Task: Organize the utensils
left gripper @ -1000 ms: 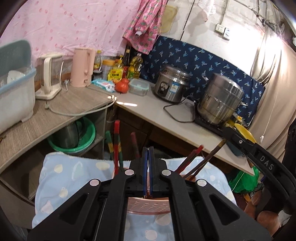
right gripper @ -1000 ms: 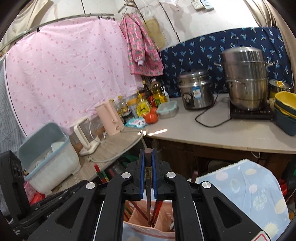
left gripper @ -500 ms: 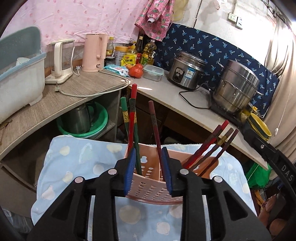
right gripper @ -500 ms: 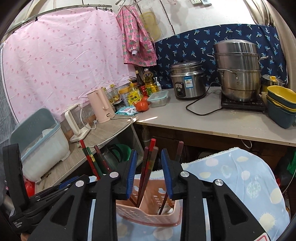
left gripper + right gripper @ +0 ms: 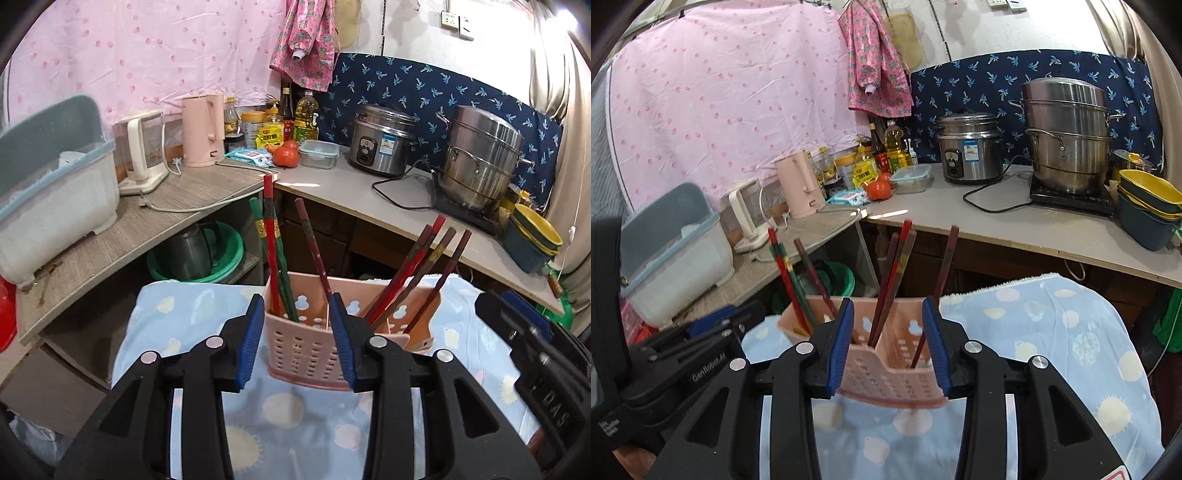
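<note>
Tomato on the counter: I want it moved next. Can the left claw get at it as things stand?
Probably not directly: the tomato sits far back, with the chopstick holder right before the opening left claw.

Rice cooker [image 5: 380,146] beside steamer pot [image 5: 480,158] — pink kettle [image 5: 203,131], tomato [image 5: 286,158] leftward.

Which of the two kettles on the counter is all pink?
The tall pink kettle, nearer the bottles. The other kettle, beside the white bin, has a clear body with a cream handle and base.

Bright, even indoor light with glare at the upper right; fisheye edges bend and darken.
</note>
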Available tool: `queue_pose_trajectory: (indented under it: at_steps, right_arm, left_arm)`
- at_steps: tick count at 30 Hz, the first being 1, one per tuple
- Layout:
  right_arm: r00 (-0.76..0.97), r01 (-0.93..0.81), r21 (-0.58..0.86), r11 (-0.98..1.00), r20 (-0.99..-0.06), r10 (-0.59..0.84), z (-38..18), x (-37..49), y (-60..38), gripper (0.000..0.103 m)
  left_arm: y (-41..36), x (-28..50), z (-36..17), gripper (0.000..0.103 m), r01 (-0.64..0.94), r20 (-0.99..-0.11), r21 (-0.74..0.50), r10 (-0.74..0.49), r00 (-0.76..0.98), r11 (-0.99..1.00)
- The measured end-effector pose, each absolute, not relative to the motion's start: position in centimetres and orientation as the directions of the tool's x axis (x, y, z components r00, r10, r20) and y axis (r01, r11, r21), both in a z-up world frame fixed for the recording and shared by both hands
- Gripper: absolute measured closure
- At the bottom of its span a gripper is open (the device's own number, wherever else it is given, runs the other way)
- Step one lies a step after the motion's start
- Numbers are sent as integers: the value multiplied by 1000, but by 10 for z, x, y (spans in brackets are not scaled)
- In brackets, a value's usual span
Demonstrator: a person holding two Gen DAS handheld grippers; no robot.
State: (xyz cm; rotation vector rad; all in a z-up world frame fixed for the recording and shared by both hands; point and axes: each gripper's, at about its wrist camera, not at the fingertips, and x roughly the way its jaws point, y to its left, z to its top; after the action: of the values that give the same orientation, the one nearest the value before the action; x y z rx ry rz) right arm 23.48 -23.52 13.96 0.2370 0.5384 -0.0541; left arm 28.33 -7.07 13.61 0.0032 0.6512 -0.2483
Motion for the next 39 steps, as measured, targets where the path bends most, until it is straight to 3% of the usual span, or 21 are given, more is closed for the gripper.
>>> queue_pose_trajectory:
  at_steps: [5,10,22,29,37,39]
  right_arm:
    - [836,119,148,982,-548,-19,130,213,-221,51]
    - [815,135,113,984,-577,-46,124,193,-213,45]
    - [776,157,27,987,-622,-106,115,163,-201,43]
    - [764,196,34,980,-632,-131,113,151,-208,21]
    - [755,208,5,978,-637,-157,109,144,-209,16]
    - [754,210,6,978,-638,-158,108,143,-210,8]
  left_arm:
    - [-72,260,134,53,209,-610,-26,-181,772,978]
    - [-74,239,129,50,202,-623,14,-149,768,979]
    - [-68,205,116,27,133,-640,90,-45,767,987]
    - [-60,195,111,14,105,-649,85,-26,761,991]
    - [-59,190,106,9,101,-655,103,-8,755,990]
    - [-57,190,105,9,94,-656,102,-4,755,990]
